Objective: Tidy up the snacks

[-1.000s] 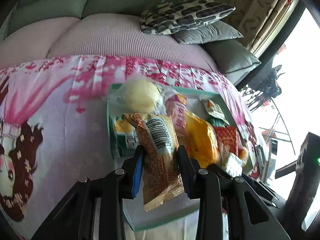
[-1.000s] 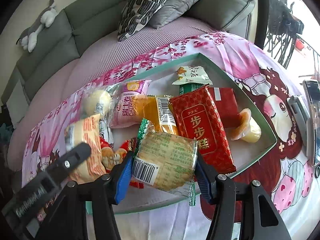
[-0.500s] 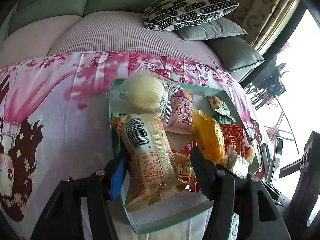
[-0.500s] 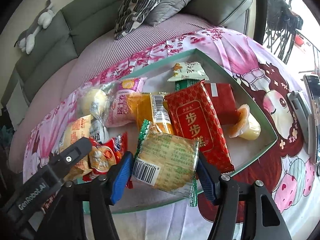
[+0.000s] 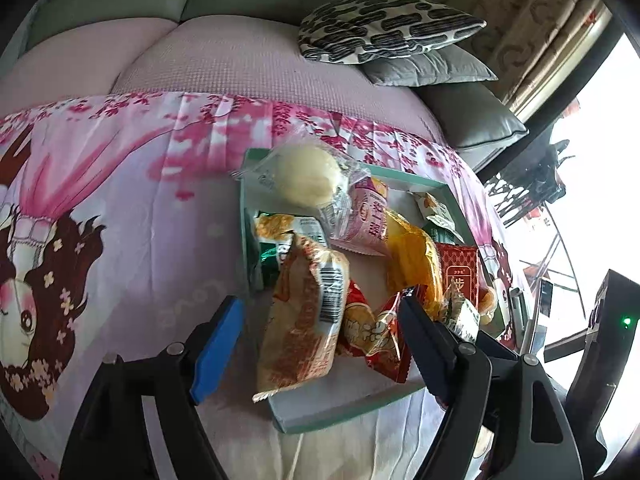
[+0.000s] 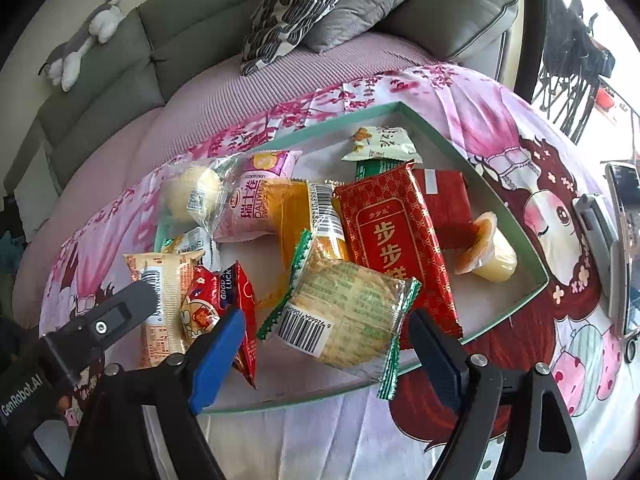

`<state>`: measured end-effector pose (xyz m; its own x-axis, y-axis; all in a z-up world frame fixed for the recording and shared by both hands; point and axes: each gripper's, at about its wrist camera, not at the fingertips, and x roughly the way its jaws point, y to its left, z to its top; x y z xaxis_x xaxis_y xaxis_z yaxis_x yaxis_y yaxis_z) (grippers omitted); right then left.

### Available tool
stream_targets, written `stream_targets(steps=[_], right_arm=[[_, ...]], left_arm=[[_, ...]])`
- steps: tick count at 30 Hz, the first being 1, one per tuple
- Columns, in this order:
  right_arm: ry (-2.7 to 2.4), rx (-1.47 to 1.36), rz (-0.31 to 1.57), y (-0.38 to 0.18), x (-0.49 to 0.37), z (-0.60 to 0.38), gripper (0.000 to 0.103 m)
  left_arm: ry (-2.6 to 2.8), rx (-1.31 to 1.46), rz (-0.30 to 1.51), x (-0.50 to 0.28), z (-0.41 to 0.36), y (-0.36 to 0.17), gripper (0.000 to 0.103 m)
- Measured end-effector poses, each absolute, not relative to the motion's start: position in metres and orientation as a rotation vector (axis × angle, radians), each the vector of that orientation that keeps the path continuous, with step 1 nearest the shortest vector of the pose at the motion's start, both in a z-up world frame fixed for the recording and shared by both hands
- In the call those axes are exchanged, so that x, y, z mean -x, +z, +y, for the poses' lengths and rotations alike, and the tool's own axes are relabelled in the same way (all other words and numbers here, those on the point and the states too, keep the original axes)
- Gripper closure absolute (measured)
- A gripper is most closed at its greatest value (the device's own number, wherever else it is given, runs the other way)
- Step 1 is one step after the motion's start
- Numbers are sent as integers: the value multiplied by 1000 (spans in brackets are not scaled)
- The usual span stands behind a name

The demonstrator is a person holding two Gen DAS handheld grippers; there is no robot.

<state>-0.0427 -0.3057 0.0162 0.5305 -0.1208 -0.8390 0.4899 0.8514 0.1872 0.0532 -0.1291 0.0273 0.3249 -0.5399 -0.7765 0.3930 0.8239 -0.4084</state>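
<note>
At the left of the left wrist view, the printed pink cloth (image 5: 132, 216) runs out of frame and its cartoon figure is cut by the edge. The green tray (image 5: 344, 412) lies on this cloth; what carries the cloth is covered. Much of the tray's floor is hidden under snacks. A green-and-yellow pack (image 5: 280, 232) is half buried beneath the orange cake packet (image 5: 308, 312), whose lettering is too blurred to read — only its barcode is clear.

The left gripper (image 5: 320, 336) hangs over the near end of the tray. Its jaws have just been opening and now stand wide, the orange cake packet lying loose between them in the tray, touching neither pad. Beside it sits a crumpled red snack bag (image 5: 372, 328), partly behind the dark right finger. Farther back a pale round bun (image 5: 304, 176) in clear wrap rests on the tray's far rim.

In the right wrist view, the left gripper's finger covers the foot of the orange cake packet (image 6: 164, 296). The right gripper (image 6: 328, 344) has also just been spreading its jaws; they stand well apart around a round cracker pack (image 6: 348, 312) with green crimped ends, which rests on the tray's near rim (image 6: 508, 316) clear of both pads. That pack overlaps a yellow packet (image 6: 304, 216) and a long red packet (image 6: 396, 236), hiding the red one's last character. A jelly cup (image 6: 492, 256) lies tipped at the tray's right corner. At the far right, a phone (image 6: 624, 240) is cut off by the lens edge.
</note>
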Motion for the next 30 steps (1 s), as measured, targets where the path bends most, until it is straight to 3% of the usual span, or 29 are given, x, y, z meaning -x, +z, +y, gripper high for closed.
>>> stream_targets(steps=[4, 10, 30], right_arm=[[-373, -426, 937, 18, 47, -306, 0], [-363, -396, 916, 24, 54, -298, 0], [-314, -316, 936, 21, 82, -255, 0]], left_arm=[[-560, 155, 1066, -50, -117, 31, 16], [-414, 74, 1010, -39, -96, 34, 8], [-173, -71, 1079, 0, -53, 7, 8]])
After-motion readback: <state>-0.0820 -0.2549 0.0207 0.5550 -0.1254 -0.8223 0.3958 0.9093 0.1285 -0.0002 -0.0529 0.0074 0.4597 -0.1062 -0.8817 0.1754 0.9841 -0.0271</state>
